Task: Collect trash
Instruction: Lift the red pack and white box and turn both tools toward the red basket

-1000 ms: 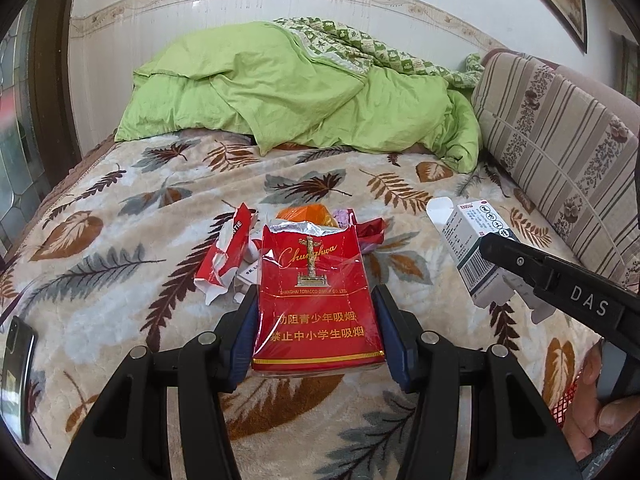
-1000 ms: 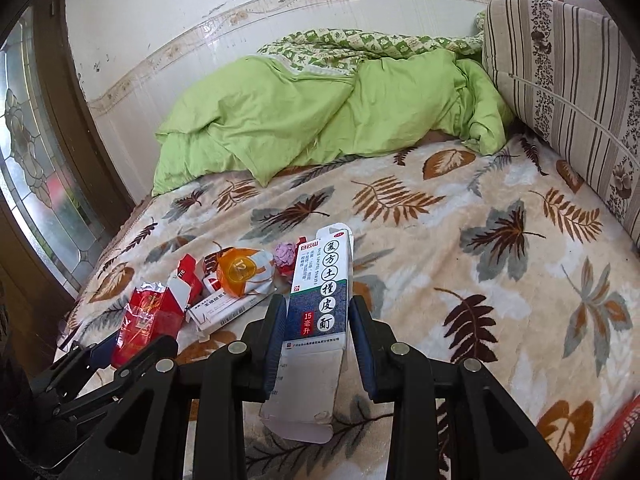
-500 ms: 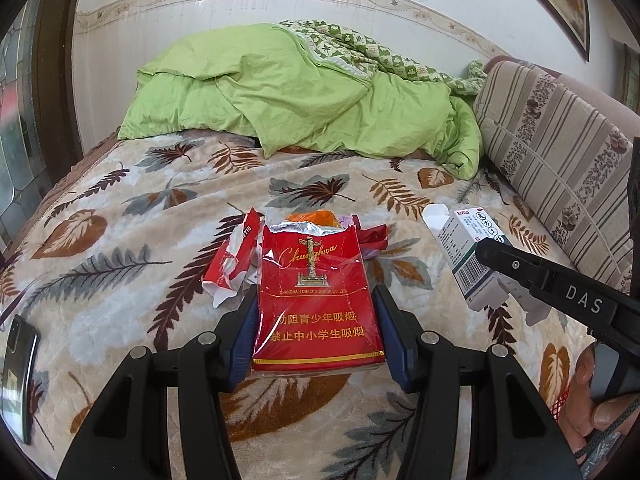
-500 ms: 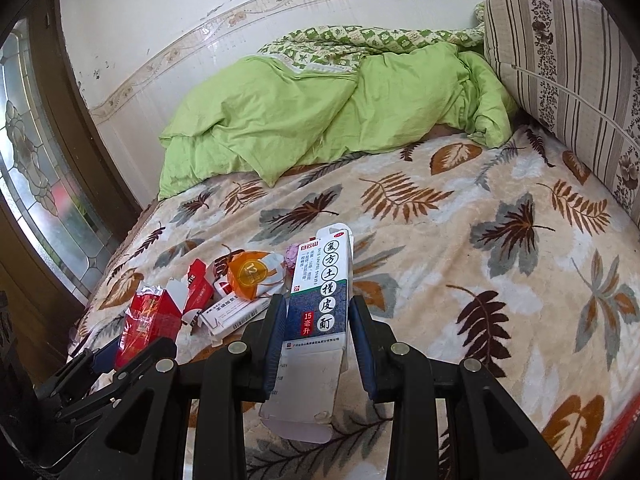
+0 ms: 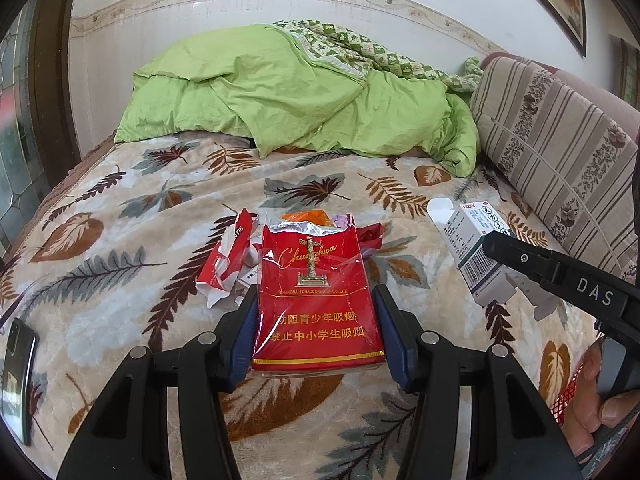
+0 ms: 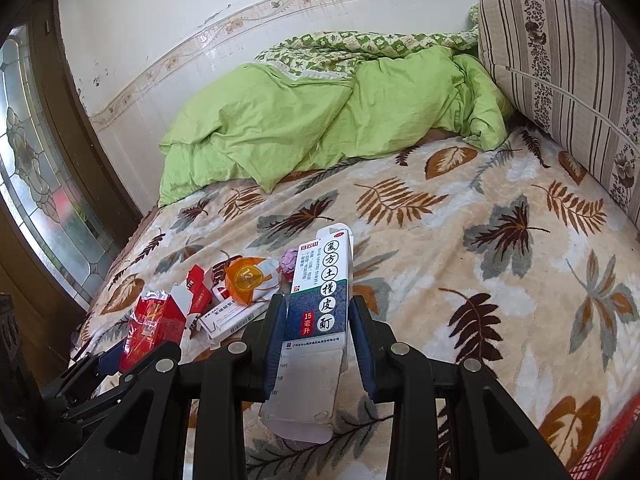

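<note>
An opened red cigarette pack (image 5: 312, 280) stands upright between the blue pads of my left gripper (image 5: 314, 300), which is shut on it above the leaf-patterned blanket. My right gripper (image 6: 318, 308) is shut on a white and blue medicine box (image 6: 324, 280) whose bottom flap hangs open. The right wrist view shows the red pack (image 6: 154, 324) low at the left. At the right of the left wrist view is the medicine box (image 5: 474, 240). On the blanket lie a torn red and white pack (image 5: 230, 256), an orange wrapper (image 6: 248, 280), a flat white box (image 6: 232, 316) and a pink crumpled scrap (image 6: 289, 262).
A crumpled green duvet (image 5: 300, 100) fills the far end of the bed. A striped cushion (image 5: 560, 152) lines the right side. A dark phone (image 5: 18, 376) lies near the left edge. A red mesh basket (image 6: 604, 452) and a person's hand (image 5: 600, 408) are at the lower right.
</note>
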The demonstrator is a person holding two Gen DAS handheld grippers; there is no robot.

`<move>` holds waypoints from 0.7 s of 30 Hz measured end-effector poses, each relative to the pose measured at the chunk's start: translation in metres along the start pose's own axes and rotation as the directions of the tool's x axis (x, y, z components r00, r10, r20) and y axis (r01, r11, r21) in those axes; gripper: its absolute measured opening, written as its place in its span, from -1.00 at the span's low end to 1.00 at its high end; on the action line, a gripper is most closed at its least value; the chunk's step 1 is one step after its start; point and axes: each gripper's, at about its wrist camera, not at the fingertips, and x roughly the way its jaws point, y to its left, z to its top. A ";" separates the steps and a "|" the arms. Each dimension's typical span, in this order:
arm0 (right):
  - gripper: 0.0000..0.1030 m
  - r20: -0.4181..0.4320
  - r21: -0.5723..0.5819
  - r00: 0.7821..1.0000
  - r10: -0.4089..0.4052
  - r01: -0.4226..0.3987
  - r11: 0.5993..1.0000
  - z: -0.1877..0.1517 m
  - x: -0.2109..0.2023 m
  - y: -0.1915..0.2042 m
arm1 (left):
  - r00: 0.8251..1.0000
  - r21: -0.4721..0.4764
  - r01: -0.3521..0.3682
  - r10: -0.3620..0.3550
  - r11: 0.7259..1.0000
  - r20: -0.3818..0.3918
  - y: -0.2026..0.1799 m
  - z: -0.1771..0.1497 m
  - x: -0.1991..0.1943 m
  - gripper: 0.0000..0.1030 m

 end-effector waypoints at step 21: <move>-0.34 -0.029 0.041 1.000 0.005 -0.004 0.999 -0.005 0.020 -0.019 | 0.999 0.010 0.008 -0.008 1.000 -0.041 -0.001 -0.012 0.031 0.04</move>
